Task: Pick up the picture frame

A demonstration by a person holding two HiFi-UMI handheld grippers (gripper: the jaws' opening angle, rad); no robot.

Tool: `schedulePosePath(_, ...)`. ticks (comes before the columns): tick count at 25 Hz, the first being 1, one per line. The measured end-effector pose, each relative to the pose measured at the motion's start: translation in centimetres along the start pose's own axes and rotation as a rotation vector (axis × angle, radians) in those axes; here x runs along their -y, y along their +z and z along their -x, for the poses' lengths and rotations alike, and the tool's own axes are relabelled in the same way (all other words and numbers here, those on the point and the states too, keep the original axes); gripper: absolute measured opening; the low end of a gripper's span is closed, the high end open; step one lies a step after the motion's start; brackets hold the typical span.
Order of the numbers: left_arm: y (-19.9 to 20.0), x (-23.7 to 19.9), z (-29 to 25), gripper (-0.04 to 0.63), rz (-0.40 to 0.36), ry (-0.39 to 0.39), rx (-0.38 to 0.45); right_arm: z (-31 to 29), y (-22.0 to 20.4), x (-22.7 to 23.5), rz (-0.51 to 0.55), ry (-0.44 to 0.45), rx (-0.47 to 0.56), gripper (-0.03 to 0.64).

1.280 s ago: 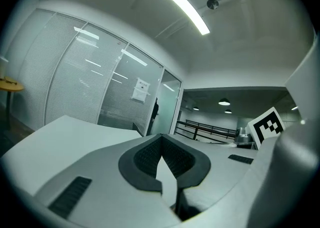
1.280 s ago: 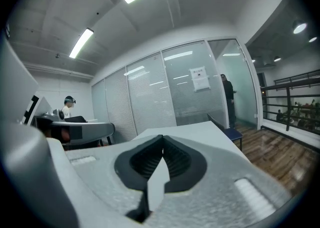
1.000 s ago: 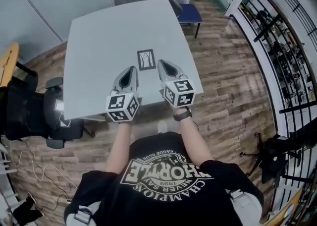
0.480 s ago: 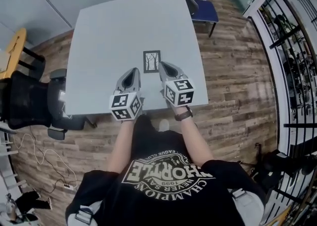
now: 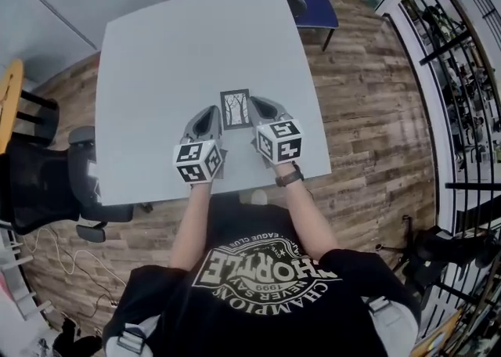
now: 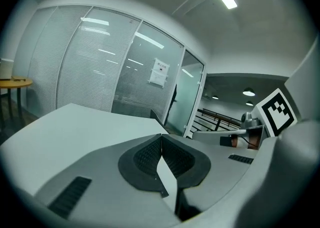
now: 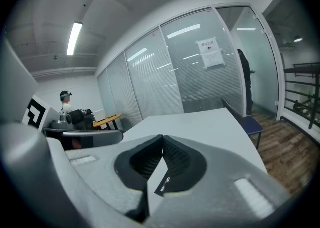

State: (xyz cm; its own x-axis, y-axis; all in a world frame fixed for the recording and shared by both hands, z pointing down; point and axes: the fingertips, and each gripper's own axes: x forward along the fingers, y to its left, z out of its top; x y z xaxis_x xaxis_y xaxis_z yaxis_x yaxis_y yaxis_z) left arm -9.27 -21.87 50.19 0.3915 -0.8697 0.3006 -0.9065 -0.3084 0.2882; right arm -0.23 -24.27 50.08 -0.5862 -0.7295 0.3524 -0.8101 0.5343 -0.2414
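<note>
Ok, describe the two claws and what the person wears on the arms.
The left claw and right claw match: pale grey tapered shells, black ribbed pads, each backed by a white cube with black square markers. Short black sleeves; a dark watch on the right wrist.

In the head view the picture frame [image 5: 235, 108] lies between the left tongs [image 5: 208, 113] and right tongs [image 5: 257, 102]. Whether either tip touches its edge cannot be told, and its dark print is too small to make out. Beyond the tongs, the counter [image 5: 180, 42] hides part of a blue chair [image 5: 315, 11]. Left of the left tongs, the picture's edge cuts off a black chair [image 5: 31, 183]. The notice [image 7: 212, 54] on the glass ahead is unreadable.
</note>
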Motion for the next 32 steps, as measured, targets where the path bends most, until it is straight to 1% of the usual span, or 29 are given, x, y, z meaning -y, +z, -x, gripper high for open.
schedulePosePath(5, 0.0, -2.1, -3.7, 0.006, 0.032, -0.026, -0.037, -3.5, -0.5, 1.9, -0.012, -0.022, -0.053, 0.000)
schedulePosePath(11, -1.9, -4.1, -6.6, 0.006, 0.040, -0.052, -0.117, -6.7, -1.8, 2.5, -0.011, -0.026, -0.113, -0.001)
schedulePosePath(17, -5.6, -5.8, -9.6, 0.006, 0.043, -0.059, -0.227, -9.4, -5.5, 5.1, -0.026, -0.066, -0.231, 0.000)
schedulePosePath(20, -7.5, -6.4, -10.7, 0.006, 0.071, -0.060, -0.288, -10.4, -7.6, 6.0, -0.026, -0.063, -0.299, 0.000)
schedulePosePath(22, -8.6, -6.7, -11.4, 0.006, 0.081, -0.064, -0.322, -10.8, -8.6, 6.7, -0.038, -0.075, -0.319, 0.000)
schedulePosePath(25, -10.8, -7.1, -12.5, 0.008, 0.073, -0.062, -0.375, -11.2, -10.4, 8.1, -0.057, -0.113, -0.336, 0.002)
schedulePosePath(26, -11.6, -7.2, -12.8, 0.008, 0.069, -0.061, -0.394, -11.4, -11.1, 8.5, -0.066, -0.119, -0.350, 0.018)
schedulePosePath(27, -12.3, -7.2, -13.1, 0.009, 0.069, -0.062, -0.415, -11.6, -11.9, 8.8, -0.076, -0.121, -0.368, 0.084)
schedulePosePath(28, -13.1, -7.1, -13.4, 0.022, 0.073, -0.068, -0.437, -11.7, -12.7, 9.0, -0.083, -0.121, -0.387, 0.100)
schedulePosePath(31, -15.2, -6.6, -14.3, 0.103, 0.074, -0.105, -0.501, -12.2, -14.5, 9.9, -0.094, -0.136, -0.421, 0.104)
schedulePosePath(32, -15.9, -6.5, -14.5, 0.123, 0.069, -0.112, -0.517, -12.3, -15.1, 10.1, -0.099, -0.144, -0.429, 0.123)
